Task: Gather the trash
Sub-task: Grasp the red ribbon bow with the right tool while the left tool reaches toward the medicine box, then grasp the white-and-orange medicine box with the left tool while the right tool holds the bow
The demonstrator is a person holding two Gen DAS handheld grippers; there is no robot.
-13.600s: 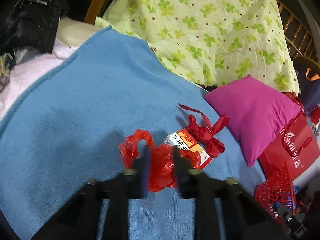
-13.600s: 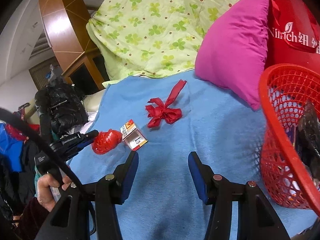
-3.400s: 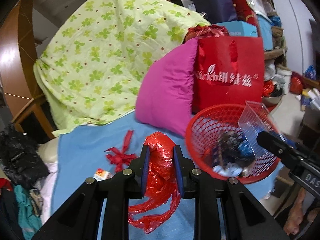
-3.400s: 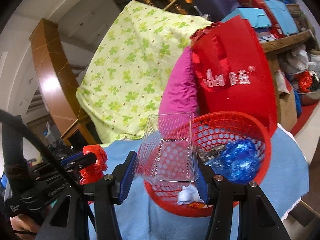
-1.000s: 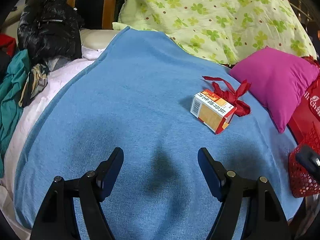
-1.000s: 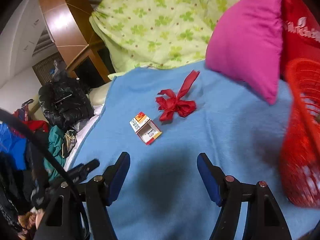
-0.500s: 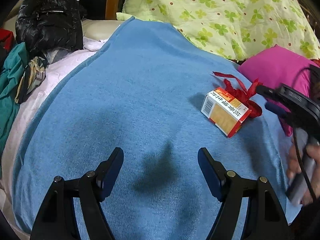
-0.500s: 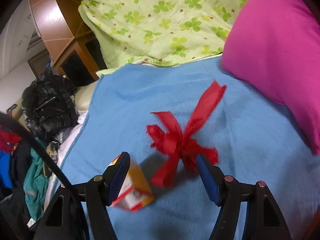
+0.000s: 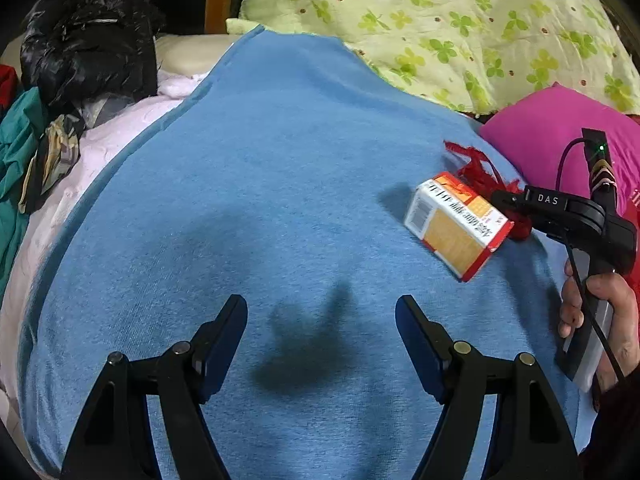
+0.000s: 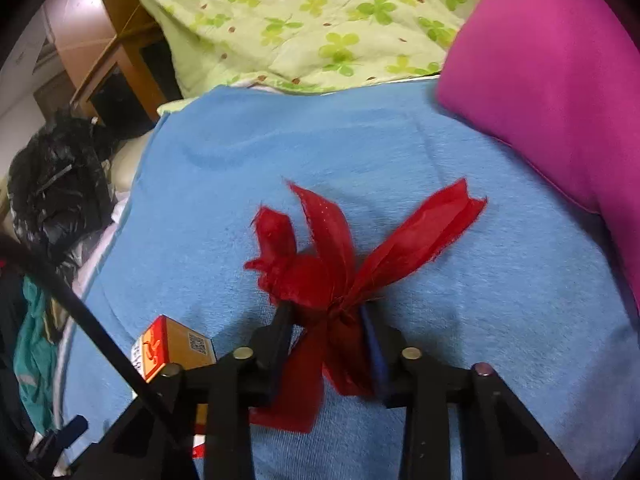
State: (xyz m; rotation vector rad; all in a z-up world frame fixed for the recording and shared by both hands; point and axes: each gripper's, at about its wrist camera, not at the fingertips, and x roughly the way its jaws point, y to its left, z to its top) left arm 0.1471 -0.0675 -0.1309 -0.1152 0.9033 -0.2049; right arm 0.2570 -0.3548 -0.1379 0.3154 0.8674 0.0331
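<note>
Red ribbon [image 10: 328, 276], tied into a frayed bow, is pinched at its knot between the jaws of the right gripper [image 10: 326, 316], which have just closed on it; its loops and tails fan out beyond the fingertips and one tail hangs back toward the camera over the blue blanket [image 10: 460, 160]. Just to the left of that gripper, partly hidden behind its frame and a black cable [image 10: 80, 320], stands a small orange and white carton [image 10: 172, 348] on the same blanket. From the left wrist view, the left gripper [image 9: 320, 340] hangs with its jaws well apart and nothing between them, over bare blanket marked by its own shadow. Farther right lies the carton, tilted, with the ribbon touching its far side and largely screened by the carton and the right tool's black body; a hand [image 9: 600, 320] grips that tool's handle at the frame's edge. Beyond, a magenta pillow [image 10: 560, 80] rests against the blanket's right side, a green clover-print quilt [image 9: 440, 20] is heaped behind it, and a black glossy jacket [image 9: 88, 48] sits off to the far left beside teal cloth [image 9: 16, 140].
</note>
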